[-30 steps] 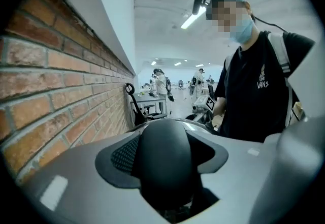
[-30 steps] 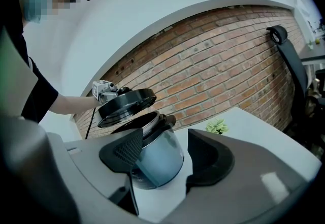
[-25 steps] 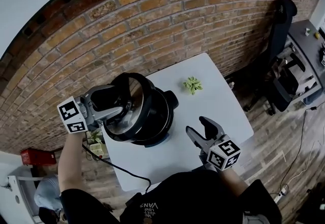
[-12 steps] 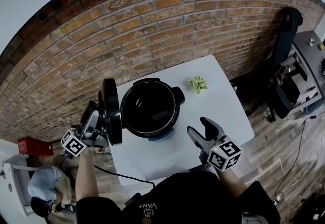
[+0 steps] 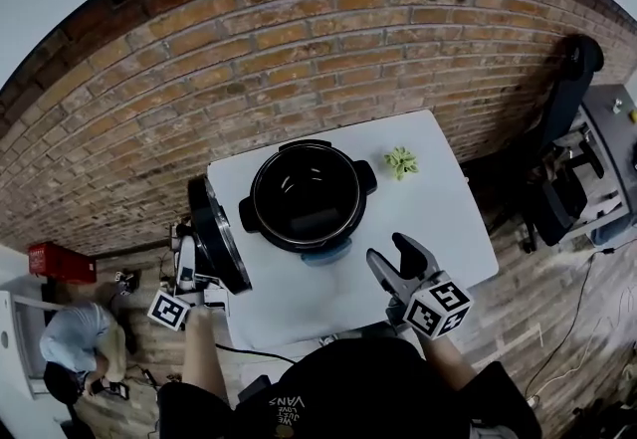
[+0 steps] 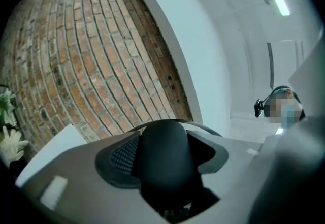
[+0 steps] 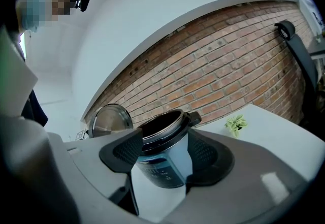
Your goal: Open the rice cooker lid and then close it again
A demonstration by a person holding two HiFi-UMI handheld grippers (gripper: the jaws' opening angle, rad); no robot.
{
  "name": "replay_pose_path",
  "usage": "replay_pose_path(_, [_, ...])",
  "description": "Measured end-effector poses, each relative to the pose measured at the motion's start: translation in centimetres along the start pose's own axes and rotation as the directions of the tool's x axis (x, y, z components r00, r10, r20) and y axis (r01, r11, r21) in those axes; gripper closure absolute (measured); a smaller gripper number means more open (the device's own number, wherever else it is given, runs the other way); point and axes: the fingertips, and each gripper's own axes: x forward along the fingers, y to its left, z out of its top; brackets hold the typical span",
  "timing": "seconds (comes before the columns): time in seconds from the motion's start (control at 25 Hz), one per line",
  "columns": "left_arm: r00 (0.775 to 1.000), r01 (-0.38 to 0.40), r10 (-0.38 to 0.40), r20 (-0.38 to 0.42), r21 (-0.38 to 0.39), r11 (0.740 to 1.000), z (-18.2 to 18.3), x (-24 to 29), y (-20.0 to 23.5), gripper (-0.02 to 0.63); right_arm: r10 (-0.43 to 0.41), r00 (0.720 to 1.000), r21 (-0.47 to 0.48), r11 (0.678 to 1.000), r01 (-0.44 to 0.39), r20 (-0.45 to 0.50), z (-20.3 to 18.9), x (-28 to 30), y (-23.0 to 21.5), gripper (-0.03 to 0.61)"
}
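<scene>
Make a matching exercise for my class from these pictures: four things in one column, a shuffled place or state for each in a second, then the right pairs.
Things
1. lid
2. rice cooker
3. small plant
4. right gripper

Places or states
A. open, holding nothing
B. stands on the table, top uncovered
C. held on edge by the left gripper, beside the table's left edge
D. lies near the table's far right corner

Pairs: 1-C, 2-B, 3-D, 4-A
</scene>
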Motion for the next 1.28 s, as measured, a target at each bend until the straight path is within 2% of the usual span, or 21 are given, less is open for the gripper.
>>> replay_pose_path(0.24, [0.992,-0.069,0.072,0.105,-0.035,0.997,0.5,-5.0,0.6,0.336,0.002,1.000,0.004,1.000,-0.002,-0.005,-0.8,-0.4,1.2,0.309])
replay_pose_path(0.56, [0.979,-0.107,0.116,0.168,-0.063,0.992,0.0,-9.9,0.1,0.336,0.015,1.000,0.005,1.000,-0.015,-0.013,-1.7,-0.5,2.9,0.309])
replay_pose_path(0.92, [0.984,-0.096,0.100,0.151,-0.033,0.995,-0.4,-10.6,-1.2,0.336,0.021,1.000,-0.011,1.000,-0.021,-0.020,-1.6,-0.9,3.4,0.309])
replay_pose_path(1.28, [0.995,-0.033,0.029,0.095,0.050,0.998,0.0,-6.3,-3.0,0.336,0.022,1.000,-0.005,1.000,-0.022,-0.008,-0.9,-1.1,2.3,0.309])
